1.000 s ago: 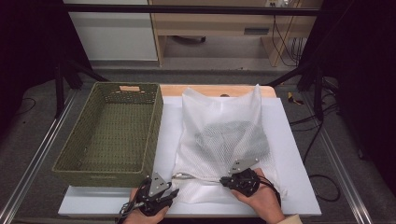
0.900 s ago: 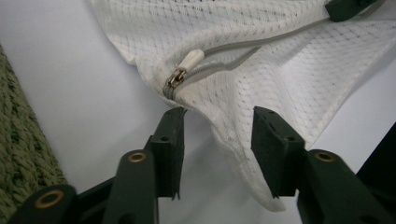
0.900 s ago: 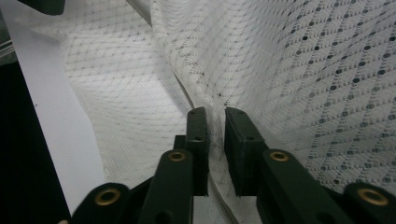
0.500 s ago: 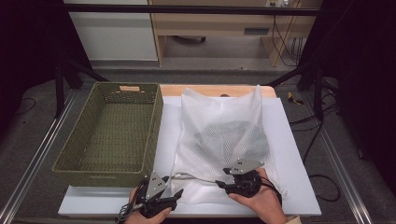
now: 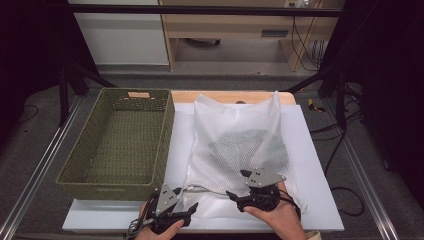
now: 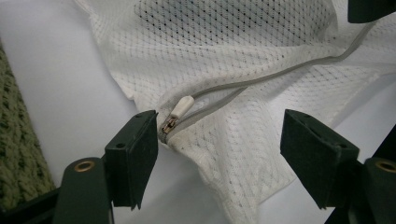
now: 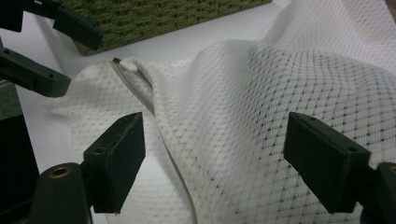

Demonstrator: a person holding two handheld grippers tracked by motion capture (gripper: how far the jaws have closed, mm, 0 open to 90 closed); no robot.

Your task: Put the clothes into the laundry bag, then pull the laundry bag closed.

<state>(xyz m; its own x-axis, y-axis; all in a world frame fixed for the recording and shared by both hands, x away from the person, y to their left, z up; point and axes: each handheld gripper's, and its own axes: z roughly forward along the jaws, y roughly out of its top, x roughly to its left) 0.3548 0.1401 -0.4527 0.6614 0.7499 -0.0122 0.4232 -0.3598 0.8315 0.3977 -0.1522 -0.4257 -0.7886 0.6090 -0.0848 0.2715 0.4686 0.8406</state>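
A: Item count and position?
B: One white mesh bag [image 5: 239,150] flat on the table [image 5: 320,165], zipper pull [image 6: 181,107] at its near left corner; one green basket [image 5: 120,142] just left.
A: Grippers?
B: Two. Left gripper [image 5: 191,209] and right gripper [image 5: 234,196] have just been opening, jaws wide, bag mesh between them unpinched

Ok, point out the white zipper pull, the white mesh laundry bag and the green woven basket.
white zipper pull [image 6: 182,106], left gripper view, on its plastic tab.
white mesh laundry bag [image 5: 235,125], high view, on its upper panel.
green woven basket [image 5: 167,125], high view, on its right rim.
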